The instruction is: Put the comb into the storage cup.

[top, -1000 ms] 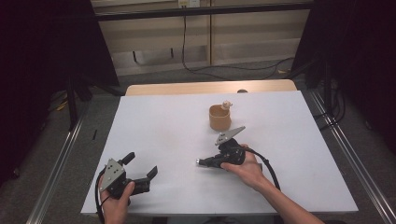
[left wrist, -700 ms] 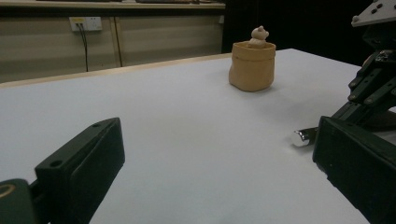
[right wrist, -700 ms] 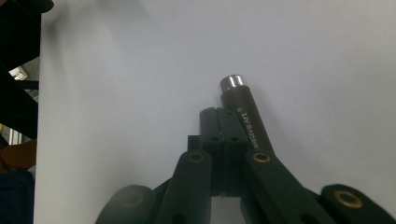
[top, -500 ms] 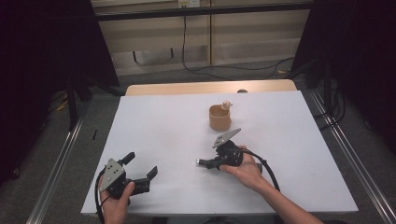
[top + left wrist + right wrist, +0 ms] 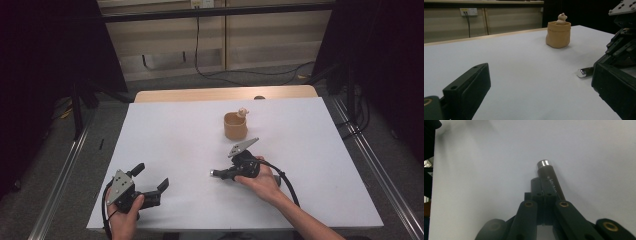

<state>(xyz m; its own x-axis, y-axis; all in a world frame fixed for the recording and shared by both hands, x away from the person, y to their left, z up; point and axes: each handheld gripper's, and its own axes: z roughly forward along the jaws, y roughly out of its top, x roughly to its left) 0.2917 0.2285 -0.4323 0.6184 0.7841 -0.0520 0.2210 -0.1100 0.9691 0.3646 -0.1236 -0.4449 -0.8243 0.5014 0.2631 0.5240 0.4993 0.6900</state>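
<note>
On the white table (image 5: 320, 150), the right gripper (image 5: 223, 173) clenches a dark cylinder with a silver tip (image 5: 550, 181), lying level and pointing left toward the wide-open left gripper (image 5: 151, 179).

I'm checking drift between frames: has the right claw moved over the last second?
Yes, slightly. In the high view the right claw, shut on a dark pen-like cylinder, has slid nearer the person, away from the tan pouch, which stayed put.
</note>
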